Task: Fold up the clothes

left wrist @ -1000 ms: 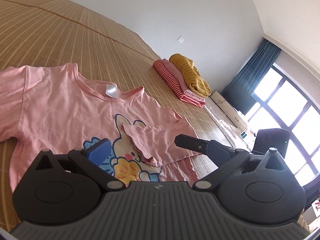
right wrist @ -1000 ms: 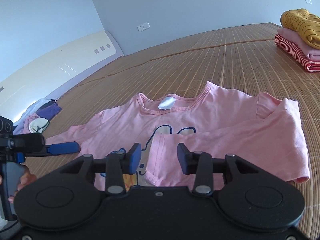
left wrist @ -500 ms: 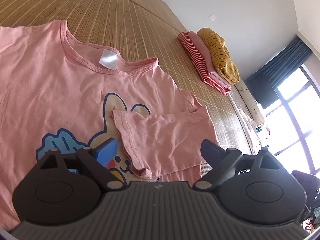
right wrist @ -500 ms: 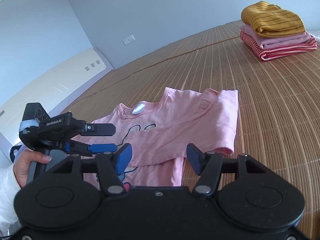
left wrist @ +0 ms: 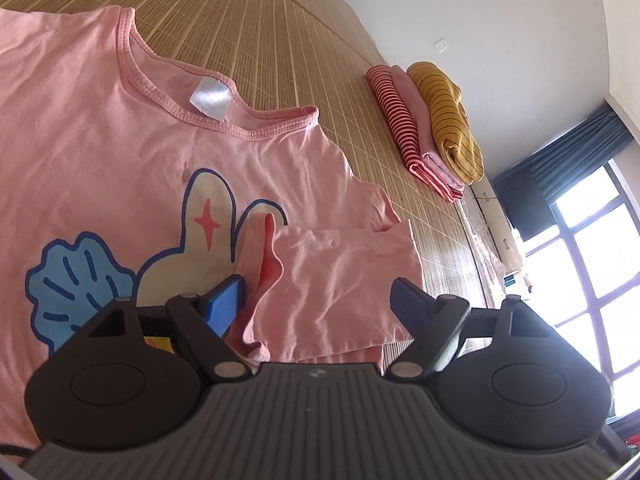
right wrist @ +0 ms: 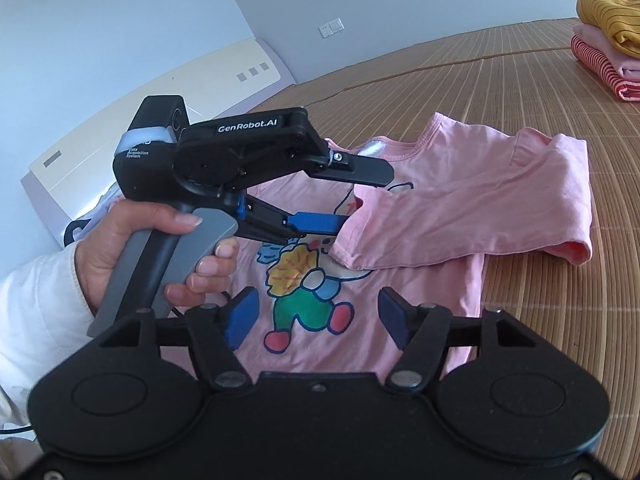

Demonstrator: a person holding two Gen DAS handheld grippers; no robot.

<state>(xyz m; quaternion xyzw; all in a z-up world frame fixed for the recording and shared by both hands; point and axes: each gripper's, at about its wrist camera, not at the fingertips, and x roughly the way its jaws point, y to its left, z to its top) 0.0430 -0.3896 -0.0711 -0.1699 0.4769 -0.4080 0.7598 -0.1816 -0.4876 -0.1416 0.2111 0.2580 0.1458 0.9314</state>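
A pink shirt (left wrist: 120, 152) with a cartoon rabbit print lies face up on the bamboo mat (left wrist: 280, 40). One sleeve (left wrist: 340, 280) is folded across its chest. My left gripper (left wrist: 320, 304) is low over that sleeve, its jaws closing with the cuff end between them, and the pads are not pressing on it. The right wrist view shows the left gripper (right wrist: 366, 200) from the side, its fingers above and below the cuff (right wrist: 352, 240). My right gripper (right wrist: 318, 316) hovers over the lower print of the shirt (right wrist: 460, 200), its jaws opening with nothing between them.
A stack of folded clothes (left wrist: 432, 128), striped red, pink and mustard, sits further along the mat, also in the right wrist view (right wrist: 604, 36). A person's hand (right wrist: 160, 240) in a white sleeve holds the left gripper's handle. A cream headboard (right wrist: 160, 88) stands behind it.
My left gripper has come in close to the folded sleeve and its jaws have narrowed. My right gripper has drawn back from the sleeve and its jaws have widened.
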